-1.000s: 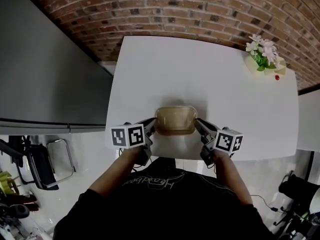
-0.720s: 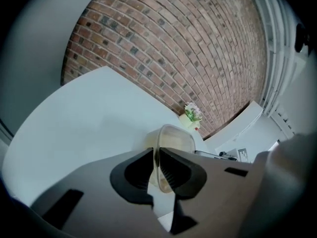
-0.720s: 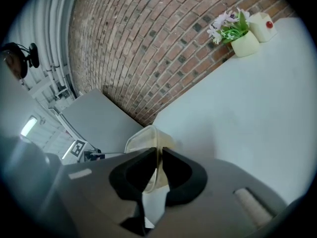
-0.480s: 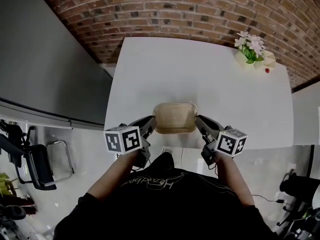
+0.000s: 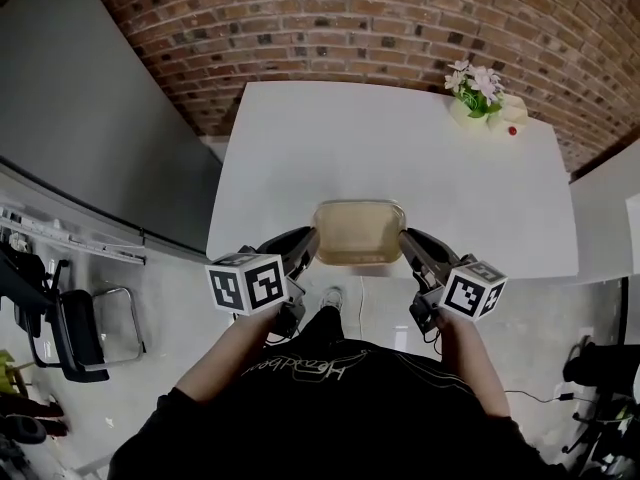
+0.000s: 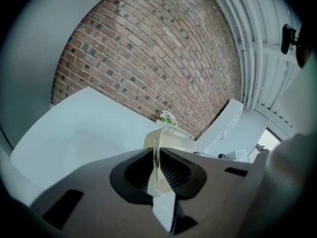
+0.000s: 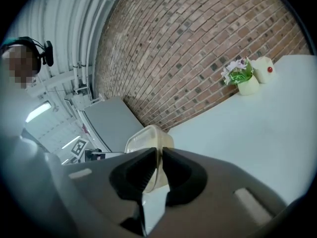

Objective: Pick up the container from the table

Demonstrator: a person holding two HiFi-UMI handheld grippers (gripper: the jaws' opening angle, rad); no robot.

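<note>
Lift step, by my reading: your left gripper [image 5: 306, 242] clamps the left rim of the container [image 5: 360, 230], at centre frame over the table [image 5: 400, 138]'s near edge; your right gripper [image 5: 406, 240] clamps the right rim. Next, raise both evenly, keeping it level.

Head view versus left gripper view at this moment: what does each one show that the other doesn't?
Only the head view shows the container from above, with the left gripper and right gripper at its opposite ends, plus a black chair. Only the left gripper view shows that gripper's jaws closed on the container's thin wall. Both show the white table, the flowers and the brick wall.
</note>
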